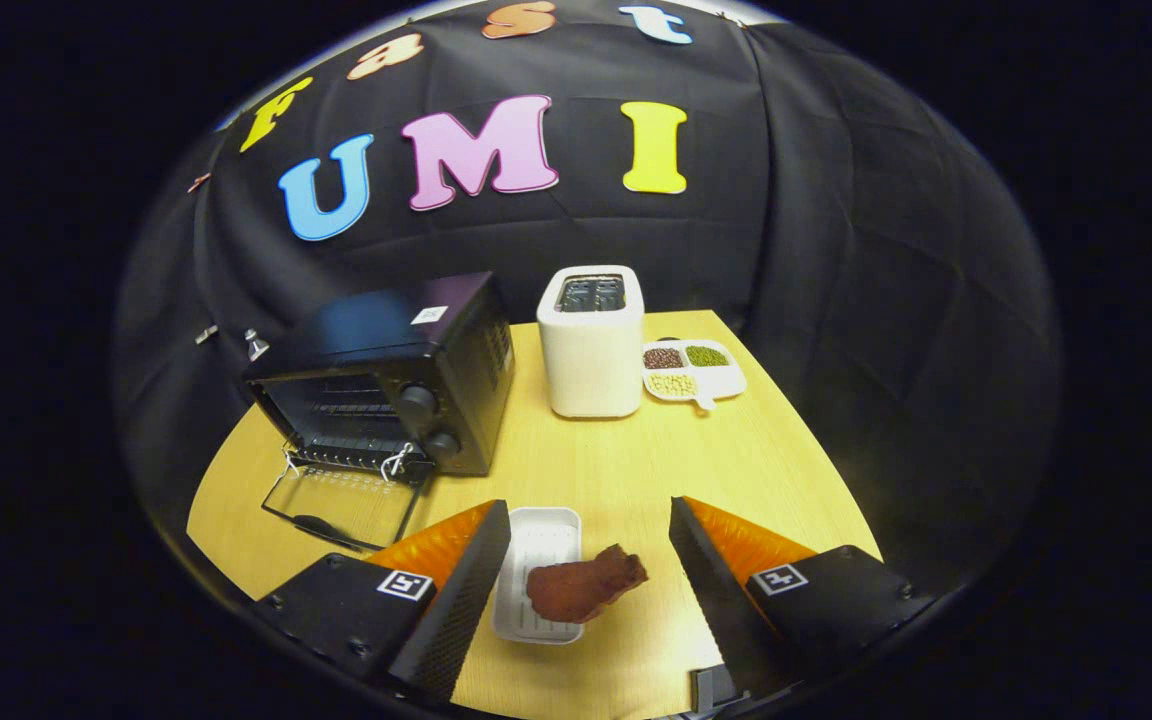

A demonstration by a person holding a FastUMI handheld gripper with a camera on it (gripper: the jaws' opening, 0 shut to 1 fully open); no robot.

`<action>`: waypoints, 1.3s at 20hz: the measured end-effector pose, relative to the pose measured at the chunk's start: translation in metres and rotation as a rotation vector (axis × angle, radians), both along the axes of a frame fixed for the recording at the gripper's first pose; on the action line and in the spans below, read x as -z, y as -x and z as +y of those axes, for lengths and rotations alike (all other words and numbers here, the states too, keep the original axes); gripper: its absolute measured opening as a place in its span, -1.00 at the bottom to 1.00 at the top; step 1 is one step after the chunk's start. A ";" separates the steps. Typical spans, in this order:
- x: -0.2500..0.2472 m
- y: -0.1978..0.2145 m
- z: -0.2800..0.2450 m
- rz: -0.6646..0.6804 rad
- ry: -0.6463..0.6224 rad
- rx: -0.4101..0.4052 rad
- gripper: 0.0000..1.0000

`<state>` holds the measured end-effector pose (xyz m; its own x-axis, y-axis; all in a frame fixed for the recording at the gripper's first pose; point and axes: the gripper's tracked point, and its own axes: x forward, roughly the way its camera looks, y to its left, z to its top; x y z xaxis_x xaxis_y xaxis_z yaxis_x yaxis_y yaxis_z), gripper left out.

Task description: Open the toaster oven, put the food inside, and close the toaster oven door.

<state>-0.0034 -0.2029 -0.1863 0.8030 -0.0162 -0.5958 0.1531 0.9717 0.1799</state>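
The gripper (590, 560) sits at the bottom of the frame with its two fingers spread wide apart, and they hold nothing. Between the fingers lies a small white tray (539, 540) on the yellow table (636, 470). A brown piece of food (584, 587) rests on the tray and sticks out over its right side. In the middle left of the frame stands the black toaster oven (391, 375). Its glass door (346, 505) is folded down flat on the table, so the oven is open and the wire rack inside shows. To the right of the oven stands a white toaster (591, 345). Just right of that is a white dish (726, 382) with three kinds of beans in its parts.
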 end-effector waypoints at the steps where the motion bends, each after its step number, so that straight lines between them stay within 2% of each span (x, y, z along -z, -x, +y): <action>1: 0.007 -0.001 -0.006 0.020 -0.034 0.009 0.98; 5: 0.041 0.003 -0.014 0.130 -0.165 -0.014 0.94; 10: 0.072 0.010 0.002 0.262 -0.315 -0.096 0.90; 11: 0.076 0.011 0.007 0.281 -0.346 -0.113 0.71; 14: 0.087 0.013 0.020 0.336 -0.402 -0.153 0.41; 15: 0.088 0.016 0.020 0.343 -0.402 -0.161 0.00; 16: 0.089 0.018 0.020 0.359 -0.405 -0.168 -0.22; 21: 0.085 0.021 0.024 0.379 -0.477 -0.155 -0.61; 24: 0.079 0.019 0.020 0.350 -0.455 -0.142 -0.71; 26: 0.073 0.018 0.014 0.341 -0.438 -0.095 -0.71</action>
<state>-0.0209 -0.1891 -0.2592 0.5495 0.3542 -0.7567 0.1885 0.8298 0.5253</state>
